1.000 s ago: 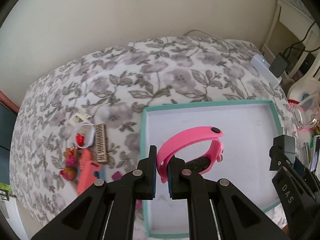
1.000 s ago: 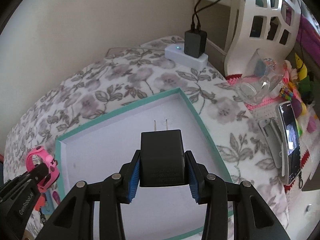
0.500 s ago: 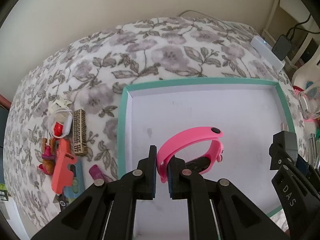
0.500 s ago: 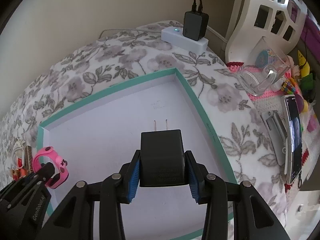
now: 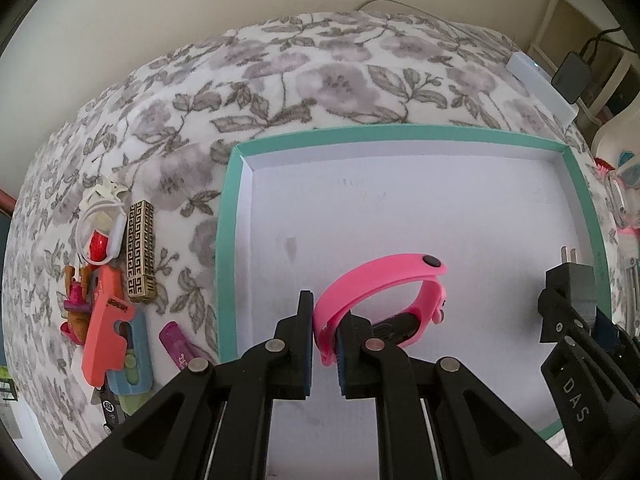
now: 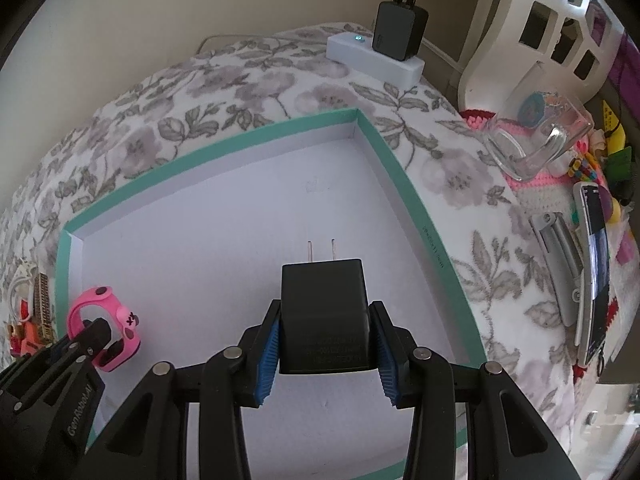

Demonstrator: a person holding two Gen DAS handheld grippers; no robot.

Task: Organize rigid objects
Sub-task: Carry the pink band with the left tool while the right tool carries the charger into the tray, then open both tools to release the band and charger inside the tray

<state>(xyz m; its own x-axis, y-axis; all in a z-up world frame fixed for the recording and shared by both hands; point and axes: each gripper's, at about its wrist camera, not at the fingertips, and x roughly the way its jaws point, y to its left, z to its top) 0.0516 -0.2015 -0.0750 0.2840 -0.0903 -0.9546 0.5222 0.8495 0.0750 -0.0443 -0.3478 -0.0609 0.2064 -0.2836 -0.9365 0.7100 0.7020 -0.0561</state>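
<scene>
Pinching a pink wristband (image 5: 380,280) by its strap, left gripper (image 5: 325,344) over the white floor of a teal-rimmed box (image 5: 224,240). Clamping a black plug adapter (image 6: 324,316), prongs forward, right gripper (image 6: 326,354) over the same box. Scattered left of the rim on a floral blanket (image 5: 320,80): gold patterned case (image 5: 140,252), coral tool (image 5: 106,328), other trinkets.

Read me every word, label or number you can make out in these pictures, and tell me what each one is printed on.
"DAS": white letters on the black right gripper, seen in the left wrist view.
"GenRobot.AI": white lettering on the black left gripper, seen in the right wrist view.
Small grey print on the black wall charger: too blurred to read.
Raised black lettering on the coral plastic piece: too blurred to read.
Tiny print on the teal-rimmed box: too small to read.
</scene>
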